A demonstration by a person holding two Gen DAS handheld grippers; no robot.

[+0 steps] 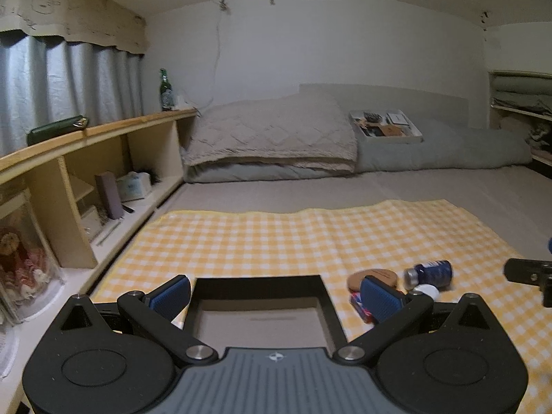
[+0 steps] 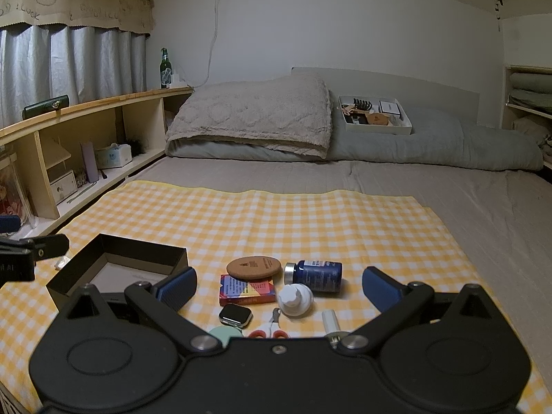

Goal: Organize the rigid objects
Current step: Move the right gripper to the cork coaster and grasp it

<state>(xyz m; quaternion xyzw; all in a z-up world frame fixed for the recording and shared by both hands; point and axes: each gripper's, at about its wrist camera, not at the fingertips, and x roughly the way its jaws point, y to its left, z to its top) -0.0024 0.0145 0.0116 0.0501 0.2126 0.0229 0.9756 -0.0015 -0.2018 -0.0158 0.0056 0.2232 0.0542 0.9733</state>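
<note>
An open black box (image 2: 117, 265) sits at the left of the yellow checked cloth (image 2: 276, 214); in the left wrist view the black box (image 1: 258, 307) lies right between my open left gripper (image 1: 276, 296) fingers. Right of it lie a cork coaster (image 2: 253, 266), a red card box (image 2: 246, 289), a blue bottle (image 2: 315, 275) on its side, a white round bottle (image 2: 295, 299), a smartwatch (image 2: 235, 314), red-handled scissors (image 2: 269, 331) and a small white tube (image 2: 330, 321). My right gripper (image 2: 279, 291) hangs open above these items, holding nothing.
The cloth lies on a grey bed (image 2: 483, 207) with folded blankets (image 2: 252, 117) and a white tray (image 2: 376, 114) of small items at the back. A wooden shelf (image 2: 86, 131) with a green bottle (image 2: 165, 69) runs along the left.
</note>
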